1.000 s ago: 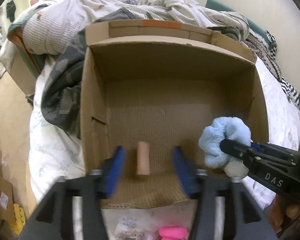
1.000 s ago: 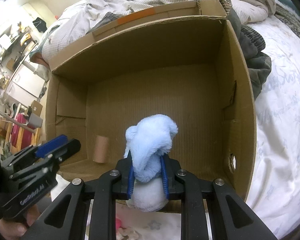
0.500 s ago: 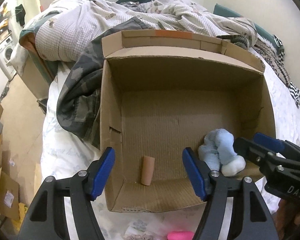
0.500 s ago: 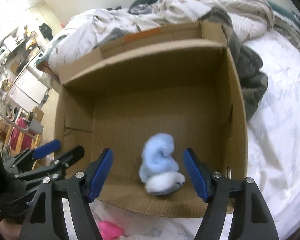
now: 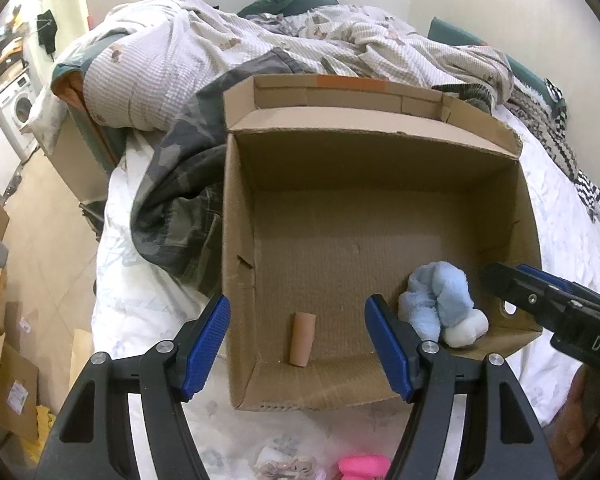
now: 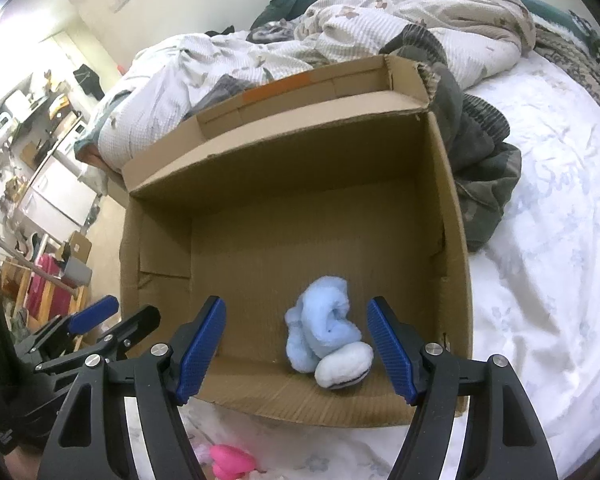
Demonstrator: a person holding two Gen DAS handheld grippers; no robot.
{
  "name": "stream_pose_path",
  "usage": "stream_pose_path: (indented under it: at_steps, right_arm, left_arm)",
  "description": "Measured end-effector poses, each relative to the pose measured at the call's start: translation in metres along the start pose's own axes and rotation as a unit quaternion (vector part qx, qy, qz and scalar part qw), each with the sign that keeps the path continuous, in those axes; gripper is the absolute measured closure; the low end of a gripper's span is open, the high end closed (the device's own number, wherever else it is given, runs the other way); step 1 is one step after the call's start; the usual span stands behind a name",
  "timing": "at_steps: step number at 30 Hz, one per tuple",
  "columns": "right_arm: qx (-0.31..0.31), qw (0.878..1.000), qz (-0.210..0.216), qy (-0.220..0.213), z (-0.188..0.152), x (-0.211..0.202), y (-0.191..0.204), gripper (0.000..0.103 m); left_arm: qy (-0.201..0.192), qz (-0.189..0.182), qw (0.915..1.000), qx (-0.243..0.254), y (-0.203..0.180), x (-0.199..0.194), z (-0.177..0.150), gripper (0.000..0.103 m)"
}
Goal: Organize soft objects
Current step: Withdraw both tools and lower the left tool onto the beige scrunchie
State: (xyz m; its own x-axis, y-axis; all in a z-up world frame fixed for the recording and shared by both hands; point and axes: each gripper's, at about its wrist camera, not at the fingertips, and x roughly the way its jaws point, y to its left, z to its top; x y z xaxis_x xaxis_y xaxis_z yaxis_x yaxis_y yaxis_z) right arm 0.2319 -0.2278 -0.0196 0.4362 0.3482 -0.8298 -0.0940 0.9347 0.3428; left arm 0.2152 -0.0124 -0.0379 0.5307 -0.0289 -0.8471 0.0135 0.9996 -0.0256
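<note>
Dropped from right gripper (image 6: 296,350), blue plush (image 6: 326,340) now lies in box (image 5: 236,240) near-right corner, both grippers' jaws apart and empty, left gripper (image 5: 298,350) over tube (image 5: 301,338); pink toy (image 5: 362,467) likely next.

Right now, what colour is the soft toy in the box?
Pale blue with a white end; the toy shows best in the right wrist view.

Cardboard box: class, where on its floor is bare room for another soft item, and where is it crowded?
The cardboard box floor is bare across its far half and middle. The near edge is crowded: cardboard tube near-left, blue plush near-right. Between them lies a narrower free patch.
</note>
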Motion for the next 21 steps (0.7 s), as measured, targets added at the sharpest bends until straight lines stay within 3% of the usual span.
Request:
stream_pose_path:
  at_steps: [4, 8, 17, 21]
  right_arm:
    - [0.009, 1.000, 0.004, -0.008, -0.003, -0.013, -0.003, 0.026]
    - [0.031, 0.999, 0.003, -0.017, -0.007, -0.028, -0.010, 0.026]
    - [0.053, 0.999, 0.008, 0.000, -0.038, -0.040, -0.017, 0.026]
    - [0.039, 0.999, 0.007, 0.014, -0.057, -0.042, -0.010, 0.026]
  left_arm:
    - [0.002, -0.001, 0.9999, -0.012, 0.008, -0.012, -0.003, 0.036]
    - [0.028, -0.027, 0.9985, -0.040, 0.018, -0.020, -0.017, 0.036]
    - [0.038, -0.015, 0.9968, -0.068, 0.036, -0.036, -0.041, 0.036]
    - [0.061, -0.008, 0.9956, -0.071, 0.044, -0.034, -0.056, 0.036]
